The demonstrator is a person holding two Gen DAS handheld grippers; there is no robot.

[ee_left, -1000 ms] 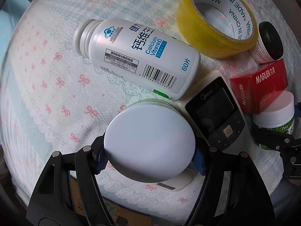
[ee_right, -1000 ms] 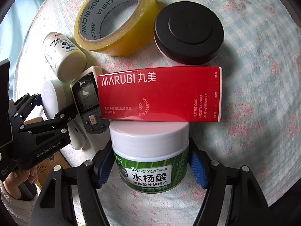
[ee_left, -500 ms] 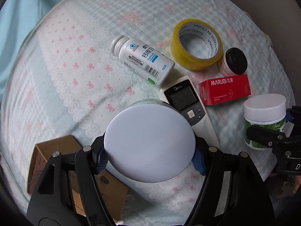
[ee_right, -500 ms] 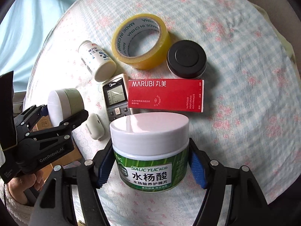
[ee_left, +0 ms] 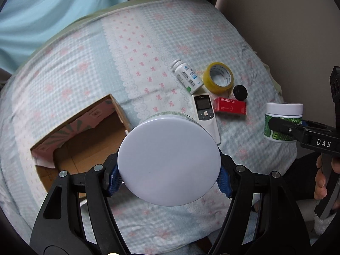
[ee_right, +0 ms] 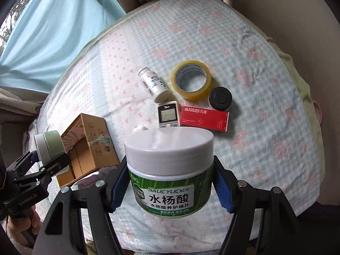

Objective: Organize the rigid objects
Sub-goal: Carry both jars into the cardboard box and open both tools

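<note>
My left gripper (ee_left: 169, 180) is shut on a pale green jar with a white lid (ee_left: 169, 161), held high above the bed; the same jar (ee_right: 47, 146) shows at the left in the right wrist view. My right gripper (ee_right: 171, 188) is shut on a green salicylic acid pad jar (ee_right: 170, 170) with a white lid, seen too as the green jar (ee_left: 282, 121) in the left wrist view. Below lie a white pill bottle (ee_right: 154, 85), a yellow tape roll (ee_right: 191, 82), a black-lidded jar (ee_right: 220, 97), a red Marubi box (ee_right: 204, 118) and a white remote (ee_right: 167, 114).
An open cardboard box (ee_left: 85, 140) lies on the left part of the patterned bedspread (ee_left: 95, 68), also seen as the box (ee_right: 89, 146). A small white object (ee_right: 140, 129) sits by the remote. A light blue curtain (ee_right: 53, 27) hangs behind. A hand (ee_left: 323, 182) grips the right handle.
Both grippers have risen well above the bed with their jars still held. The objects below look smaller, and the cardboard box has come fully into view.
</note>
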